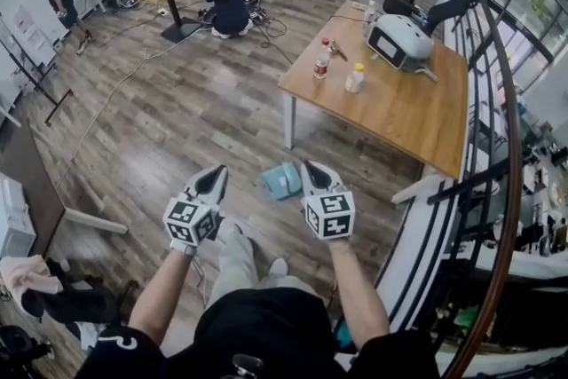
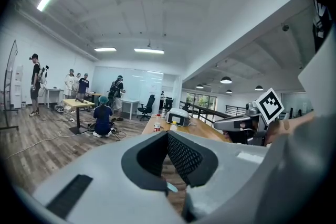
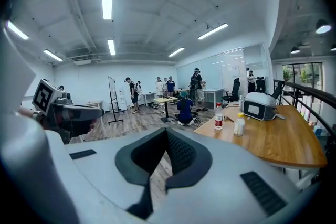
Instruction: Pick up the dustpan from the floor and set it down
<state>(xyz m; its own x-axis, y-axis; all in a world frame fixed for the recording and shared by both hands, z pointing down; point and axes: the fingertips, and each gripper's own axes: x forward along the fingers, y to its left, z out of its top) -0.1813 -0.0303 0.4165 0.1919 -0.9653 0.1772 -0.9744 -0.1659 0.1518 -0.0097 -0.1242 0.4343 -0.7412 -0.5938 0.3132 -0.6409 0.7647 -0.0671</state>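
Grey wood-plank floor [image 1: 151, 120] lies beneath the left tool [image 1: 216, 174], its jaws together and empty. Just right of it, the teal dustpan [image 1: 282, 180] rests on the floor beside the right tool [image 1: 309, 167], likewise closed on nothing, near the wooden tabletop [image 1: 399, 111].

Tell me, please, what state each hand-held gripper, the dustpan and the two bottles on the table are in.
Left hand-held gripper: jaws shut, nothing between them.
Right hand-held gripper: jaws shut, nothing between them.
Dustpan: lying on the floor, not held.
Red-labelled bottle: upright on the table.
Yellow-capped bottle: upright on the table.
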